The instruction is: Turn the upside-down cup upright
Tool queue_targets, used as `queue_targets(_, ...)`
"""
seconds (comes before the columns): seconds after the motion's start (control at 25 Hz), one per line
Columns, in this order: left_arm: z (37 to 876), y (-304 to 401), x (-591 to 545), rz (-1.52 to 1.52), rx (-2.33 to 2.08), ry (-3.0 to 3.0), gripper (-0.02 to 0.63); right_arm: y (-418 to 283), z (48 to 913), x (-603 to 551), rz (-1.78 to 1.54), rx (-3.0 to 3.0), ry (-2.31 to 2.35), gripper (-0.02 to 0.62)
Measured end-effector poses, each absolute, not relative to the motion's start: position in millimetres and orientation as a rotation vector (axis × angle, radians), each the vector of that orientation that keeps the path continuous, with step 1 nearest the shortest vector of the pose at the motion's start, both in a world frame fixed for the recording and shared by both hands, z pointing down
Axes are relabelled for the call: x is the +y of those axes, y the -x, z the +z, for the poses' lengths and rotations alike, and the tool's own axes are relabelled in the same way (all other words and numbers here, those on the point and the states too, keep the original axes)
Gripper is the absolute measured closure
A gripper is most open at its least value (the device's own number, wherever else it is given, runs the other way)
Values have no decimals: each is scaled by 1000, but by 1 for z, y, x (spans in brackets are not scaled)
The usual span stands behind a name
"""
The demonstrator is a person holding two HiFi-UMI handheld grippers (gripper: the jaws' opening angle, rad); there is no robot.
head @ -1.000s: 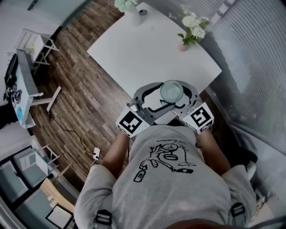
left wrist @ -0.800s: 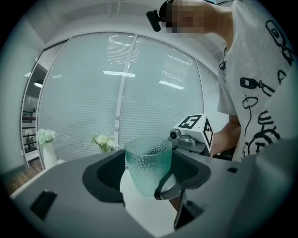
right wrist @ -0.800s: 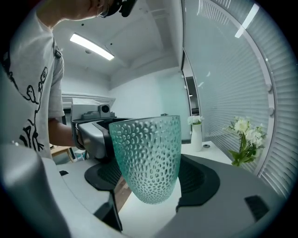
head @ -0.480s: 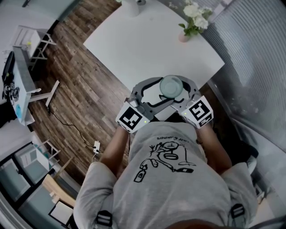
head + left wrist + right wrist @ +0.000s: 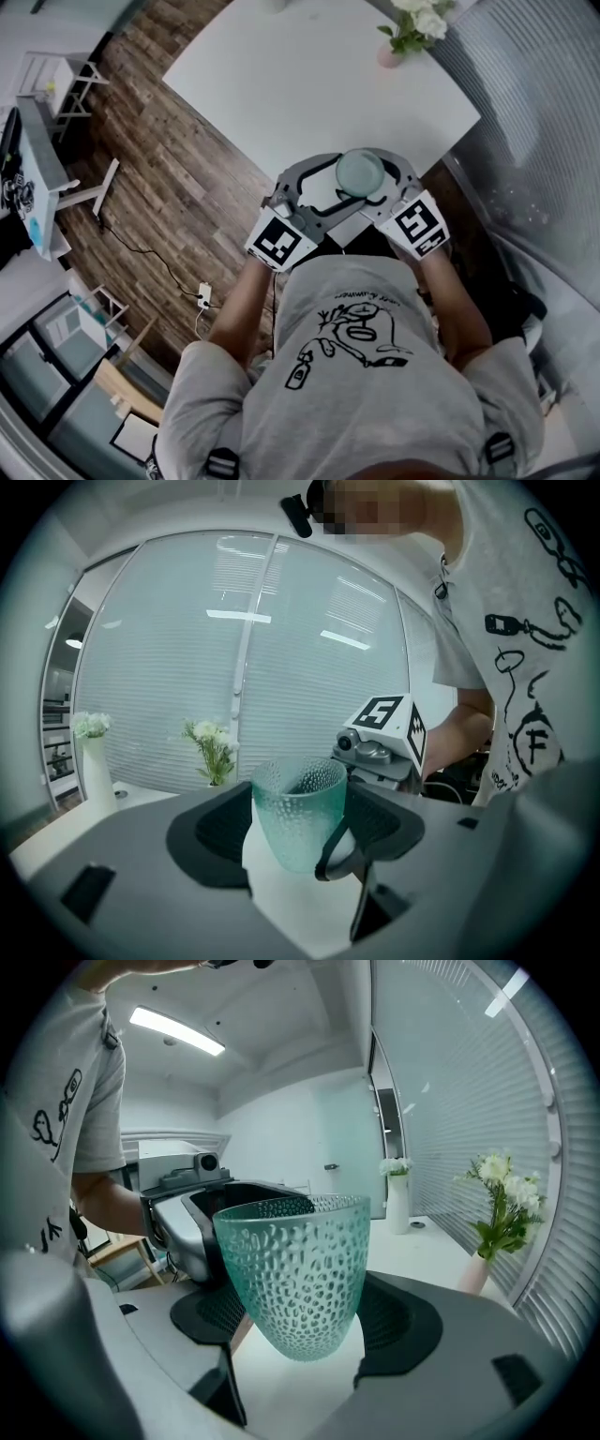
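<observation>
The cup (image 5: pixel 295 1274) is teal, dimpled glass and stands mouth up, tapering to a narrow base. It hangs over the near corner of the white table (image 5: pixel 309 84). My right gripper (image 5: pixel 300 1335) is shut on it, with the cup deep between its jaws. My left gripper (image 5: pixel 300 832) faces it from the other side. Its dark pads (image 5: pixel 217 829) press the cup (image 5: pixel 298 813) at the tips. In the head view the cup (image 5: pixel 361 172) shows as a round rim between both grippers (image 5: pixel 323 192) (image 5: pixel 389 178).
A pink vase of white flowers (image 5: pixel 412 28) stands at the table's far right edge by the window blinds. A tall white vase (image 5: pixel 398 1199) stands further back. Wood floor (image 5: pixel 159 178) and a white rack (image 5: pixel 47 159) lie to the left.
Both grippers and the cup keep the same pose relative to each other. The head view has shifted, so the table now sits higher in the picture.
</observation>
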State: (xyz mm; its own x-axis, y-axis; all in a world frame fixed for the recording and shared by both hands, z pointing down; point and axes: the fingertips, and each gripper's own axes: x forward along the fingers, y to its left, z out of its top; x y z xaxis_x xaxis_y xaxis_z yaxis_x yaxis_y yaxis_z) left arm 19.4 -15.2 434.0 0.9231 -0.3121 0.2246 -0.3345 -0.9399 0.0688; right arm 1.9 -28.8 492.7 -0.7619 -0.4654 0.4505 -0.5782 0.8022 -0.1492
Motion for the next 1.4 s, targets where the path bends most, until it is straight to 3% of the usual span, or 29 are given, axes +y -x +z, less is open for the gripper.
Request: queue_targets(1.4,575,-19,-11,503,-508,-2905,296,-2,637,-19,448,-2435,-683,230)
